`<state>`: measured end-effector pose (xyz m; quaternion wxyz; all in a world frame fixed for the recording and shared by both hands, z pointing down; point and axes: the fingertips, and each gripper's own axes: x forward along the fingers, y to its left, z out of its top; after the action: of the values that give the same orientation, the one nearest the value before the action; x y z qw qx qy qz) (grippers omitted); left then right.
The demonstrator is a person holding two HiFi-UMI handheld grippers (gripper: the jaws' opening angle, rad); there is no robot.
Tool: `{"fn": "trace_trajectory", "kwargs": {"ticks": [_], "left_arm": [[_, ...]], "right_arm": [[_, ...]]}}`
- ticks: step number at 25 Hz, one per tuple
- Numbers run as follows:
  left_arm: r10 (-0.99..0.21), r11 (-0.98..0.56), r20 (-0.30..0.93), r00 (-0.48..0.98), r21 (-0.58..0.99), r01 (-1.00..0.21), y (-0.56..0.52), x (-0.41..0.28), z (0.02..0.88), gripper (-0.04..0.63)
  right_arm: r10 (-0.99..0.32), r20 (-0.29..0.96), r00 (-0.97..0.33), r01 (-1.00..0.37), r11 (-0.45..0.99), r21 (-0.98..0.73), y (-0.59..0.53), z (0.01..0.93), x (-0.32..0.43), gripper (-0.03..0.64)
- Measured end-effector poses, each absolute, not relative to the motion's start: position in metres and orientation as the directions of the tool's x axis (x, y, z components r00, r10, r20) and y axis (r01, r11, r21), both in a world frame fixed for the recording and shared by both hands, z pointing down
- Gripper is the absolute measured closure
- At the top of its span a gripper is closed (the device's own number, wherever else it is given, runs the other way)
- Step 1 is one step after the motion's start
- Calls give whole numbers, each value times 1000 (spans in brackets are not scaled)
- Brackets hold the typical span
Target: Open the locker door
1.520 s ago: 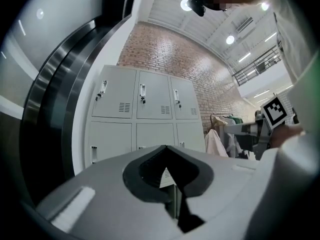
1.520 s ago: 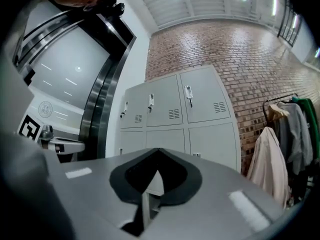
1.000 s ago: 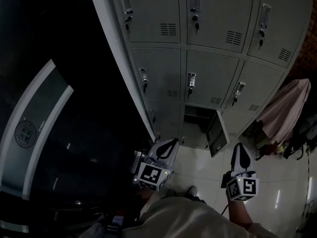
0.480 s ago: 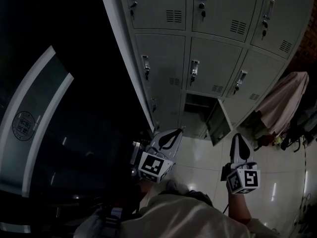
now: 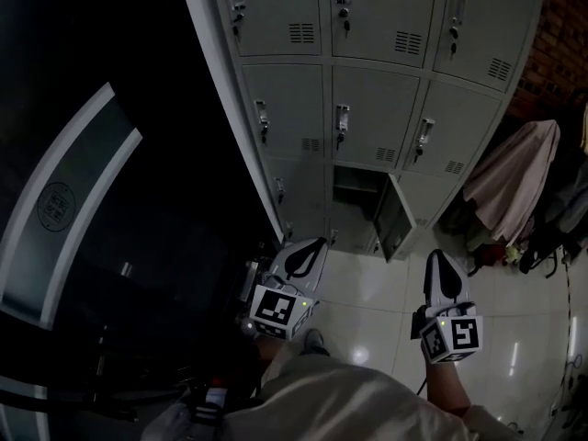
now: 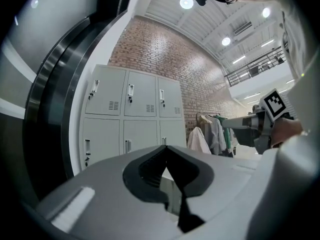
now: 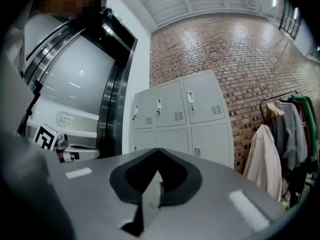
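Observation:
A grey bank of lockers (image 5: pixel 367 108) stands ahead. In its bottom row the middle door (image 5: pixel 393 219) hangs ajar, swung out to the right, and shows a dark compartment (image 5: pixel 354 184). All other doors are closed. My left gripper (image 5: pixel 317 243) is held low over the floor, in front of the bank's left foot, jaws shut and empty. My right gripper (image 5: pixel 433 256) hangs to the right, a little short of the ajar door, also shut with nothing in it. The lockers (image 6: pixel 132 114) fill the left gripper view beyond the closed tips (image 6: pixel 165 147). They also stand beyond the right gripper's tips (image 7: pixel 159 149).
A pale garment (image 5: pixel 510 186) hangs on a rack right of the lockers, before a brick wall (image 5: pixel 560 26). A dark glazed panel with a light frame (image 5: pixel 83 209) lies to the left. Glossy floor tiles (image 5: pixel 367 292) run under the grippers; a shoe (image 5: pixel 315 341) shows below.
The head view has swung slightly, so the lockers sit more to the left and lower. Both grippers keep nearly the same place and stay shut. The ajar door looks unchanged.

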<state>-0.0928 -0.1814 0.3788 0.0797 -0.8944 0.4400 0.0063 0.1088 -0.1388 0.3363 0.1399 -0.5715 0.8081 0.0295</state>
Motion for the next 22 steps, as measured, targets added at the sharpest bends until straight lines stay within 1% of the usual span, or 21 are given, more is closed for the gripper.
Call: {"fn": "trace_trajectory", "kwargs": {"ticks": [2,5,9,16,22], "left_arm": [[-779,-603,-102,618,-148,-784,-162,-75,379,541],[-777,-615,-67,626,-132,-777,-124,-52,378,541],[-781,-597,-119,613,-143,-789,-80,-40,373,541],[-793,-584,-117,598,-132,-801,-3,-22,373,541],[-780,-599,-122,614,-140,-789,55,-16,355,541]], "right_arm": [[-918,-254,-303,-935,338,-106,-115,334,129,617],[-922,-253,-292,-942,323,-91,-80,334,154,615],[-921,-248,-301,-940,330,-86,-36,334,175,617],[-917,-249,-311,-934,344,-101,38,335,189,617],[-910,-278,-307,-934,345,-95,98,316,194,617]]}}
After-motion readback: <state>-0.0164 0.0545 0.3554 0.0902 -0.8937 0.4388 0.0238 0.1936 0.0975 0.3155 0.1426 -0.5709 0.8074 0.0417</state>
